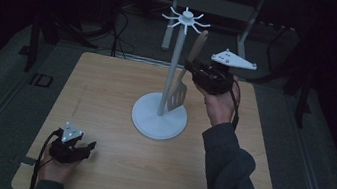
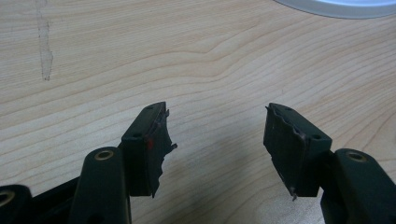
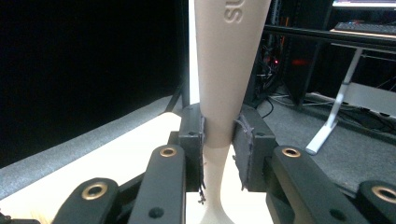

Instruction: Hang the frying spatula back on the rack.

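Beside the white stand [image 1: 160, 114], far right, my right gripper [image 1: 194, 71] clamps the spatula [image 1: 181, 84] at its light, stiff, smooth-looking handle, blade hanging over the base. Near left, my left gripper [image 1: 89, 147] rests, jaws apart.

One spatula [image 1: 182, 79], one white rack [image 1: 160, 116], two grippers.

A light wooden table [image 1: 110, 166] carries a white rack's round base [image 1: 159, 118].
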Demonstrator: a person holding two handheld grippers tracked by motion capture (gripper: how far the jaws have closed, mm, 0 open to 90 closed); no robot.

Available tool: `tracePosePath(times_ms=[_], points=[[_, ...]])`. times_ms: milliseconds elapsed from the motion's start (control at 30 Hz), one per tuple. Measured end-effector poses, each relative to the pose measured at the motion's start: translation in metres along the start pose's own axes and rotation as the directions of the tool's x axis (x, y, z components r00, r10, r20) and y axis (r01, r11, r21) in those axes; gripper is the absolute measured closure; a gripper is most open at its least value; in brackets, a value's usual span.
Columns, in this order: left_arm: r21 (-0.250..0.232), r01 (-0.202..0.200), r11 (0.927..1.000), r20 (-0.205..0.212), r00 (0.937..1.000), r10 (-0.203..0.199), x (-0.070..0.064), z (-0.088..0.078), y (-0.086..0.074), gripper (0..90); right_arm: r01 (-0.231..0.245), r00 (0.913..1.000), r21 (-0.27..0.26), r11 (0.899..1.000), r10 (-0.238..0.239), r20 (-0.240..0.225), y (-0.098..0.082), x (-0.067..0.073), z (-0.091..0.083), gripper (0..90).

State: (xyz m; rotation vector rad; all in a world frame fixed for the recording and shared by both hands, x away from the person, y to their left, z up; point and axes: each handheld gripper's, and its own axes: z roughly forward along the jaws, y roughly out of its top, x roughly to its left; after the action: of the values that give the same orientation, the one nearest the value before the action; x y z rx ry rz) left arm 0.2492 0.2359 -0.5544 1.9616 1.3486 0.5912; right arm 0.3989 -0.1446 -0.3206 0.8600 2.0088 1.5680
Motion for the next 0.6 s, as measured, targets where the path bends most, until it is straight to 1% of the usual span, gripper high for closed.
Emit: tracePosePath(times_ms=[167,200,300,500,600], points=[[-0.001,-0.001,1.0000,0.001,1.0000,0.001,0.0001,-0.0002,0.0000,40.3,-0.001,1.0000,0.009,1.000,0.001,-0.010,0.0029,0.0006,0.0029,74.0],[-0.001,0.000,1.0000,0.001,1.0000,0.000,0.0002,-0.0002,0.0000,40.3,-0.003,0.9999,0.022,1.000,0.003,-0.011,0.0035,0.0003,0.0057,74.0],[-0.002,0.002,1.0000,0.000,1.0000,-0.002,0.0005,-0.0003,-0.0001,40.3,-0.003,0.9999,0.033,0.999,0.004,-0.012,0.0028,-0.0001,0.0090,73.9],[-0.001,0.000,1.0000,0.000,1.0000,0.000,0.0003,-0.0001,0.0000,40.3,-0.005,0.9999,0.036,0.999,0.005,-0.013,0.0042,0.0006,0.0099,74.0],[-0.001,0.000,1.0000,0.000,1.0000,0.000,0.0004,-0.0002,0.0000,40.3,-0.009,0.9999,0.029,1.000,0.010,-0.013,0.0058,0.0007,0.0102,74.0]])
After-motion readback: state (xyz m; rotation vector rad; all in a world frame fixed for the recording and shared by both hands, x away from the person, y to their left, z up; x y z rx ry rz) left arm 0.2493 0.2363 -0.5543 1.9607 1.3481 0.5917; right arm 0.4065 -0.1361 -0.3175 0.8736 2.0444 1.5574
